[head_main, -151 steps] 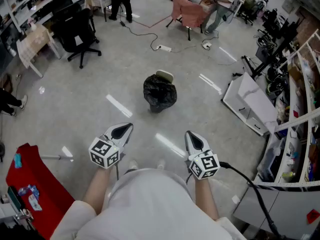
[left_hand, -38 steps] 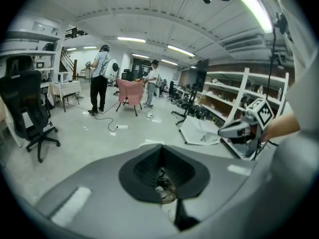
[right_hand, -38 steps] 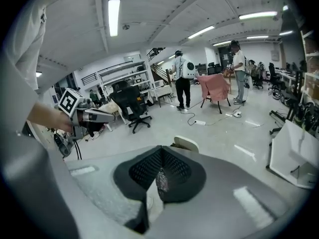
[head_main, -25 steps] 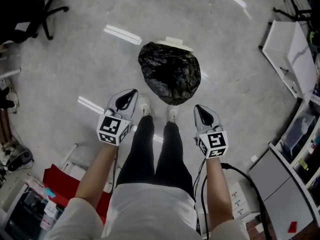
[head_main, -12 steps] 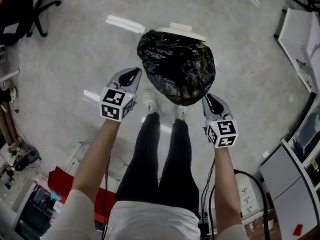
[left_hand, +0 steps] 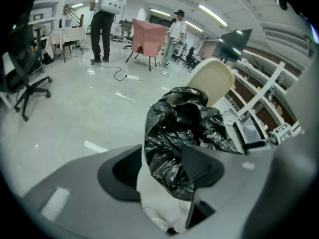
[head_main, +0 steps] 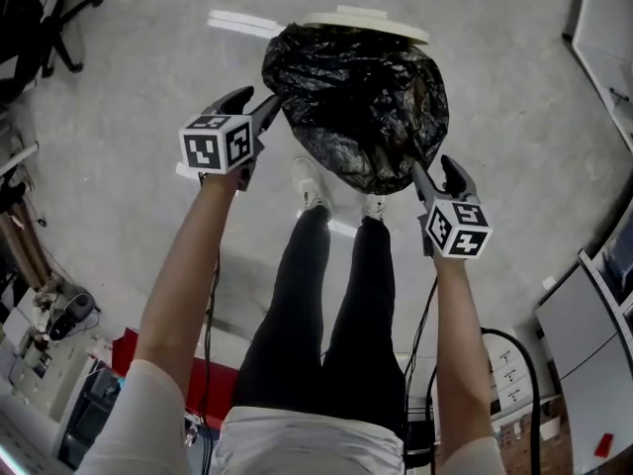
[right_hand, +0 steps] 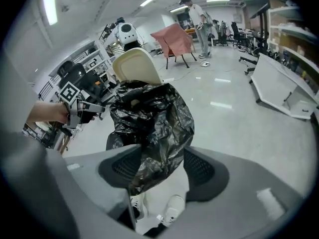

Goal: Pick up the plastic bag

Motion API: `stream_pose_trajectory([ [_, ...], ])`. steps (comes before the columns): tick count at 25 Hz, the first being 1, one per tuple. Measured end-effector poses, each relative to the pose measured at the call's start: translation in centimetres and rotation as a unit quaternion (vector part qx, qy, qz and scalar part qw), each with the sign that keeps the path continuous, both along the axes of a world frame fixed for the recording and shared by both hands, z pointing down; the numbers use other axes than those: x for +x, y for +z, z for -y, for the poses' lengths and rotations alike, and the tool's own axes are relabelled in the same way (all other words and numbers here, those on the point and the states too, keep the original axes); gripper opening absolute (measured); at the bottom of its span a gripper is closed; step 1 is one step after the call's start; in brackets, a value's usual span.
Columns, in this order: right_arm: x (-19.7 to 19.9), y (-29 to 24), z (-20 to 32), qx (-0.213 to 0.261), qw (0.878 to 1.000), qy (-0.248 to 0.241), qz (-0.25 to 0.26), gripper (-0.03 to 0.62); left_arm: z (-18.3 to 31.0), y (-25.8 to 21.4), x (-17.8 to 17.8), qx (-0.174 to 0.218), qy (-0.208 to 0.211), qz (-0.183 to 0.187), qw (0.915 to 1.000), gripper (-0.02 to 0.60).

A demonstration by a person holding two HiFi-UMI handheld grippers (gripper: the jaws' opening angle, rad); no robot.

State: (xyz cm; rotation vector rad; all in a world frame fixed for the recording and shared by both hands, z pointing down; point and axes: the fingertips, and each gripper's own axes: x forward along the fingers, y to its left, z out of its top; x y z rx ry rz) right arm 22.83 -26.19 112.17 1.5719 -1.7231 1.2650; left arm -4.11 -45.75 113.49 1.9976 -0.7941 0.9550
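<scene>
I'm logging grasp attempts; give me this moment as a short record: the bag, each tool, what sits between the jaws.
target: black plastic bag, cream lid at its far side
left tool: jaws apart, just been opening; bag film between them, unpinched
right tool: jaws apart, just been opening; bag fold between them, unpinched
grasp: not yet made

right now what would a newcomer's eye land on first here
The crumpled black plastic bag on the grey floor, just ahead of the person's shoes. The left hand-held gripper and right hand-held gripper flank it, jaws just opening, with the bag's edges between them unclamped.
</scene>
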Motion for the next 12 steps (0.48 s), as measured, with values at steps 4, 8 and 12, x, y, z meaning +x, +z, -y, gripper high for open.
stream_pose_trajectory([
  [4, -0.4, 1.9, -0.4, -0.016, 1.0, 0.01, 0.023, 0.284, 1.3, 1.9, 1.1, -0.022, -0.002, -0.012, 0.9997, 0.327],
  [8, -0.6, 4.1, -0.4, -0.033, 0.998, 0.017, 0.042, 0.304, 2.4, 3.7, 2.6, -0.036, 0.012, -0.018, 0.9991, 0.351],
  [12, -1.2, 6.3, -0.1, -0.05, 0.997, 0.0, 0.052, 0.3, 3.0, 5.7, 2.7, -0.017, 0.007, 0.008, 0.9998, 0.282],
])
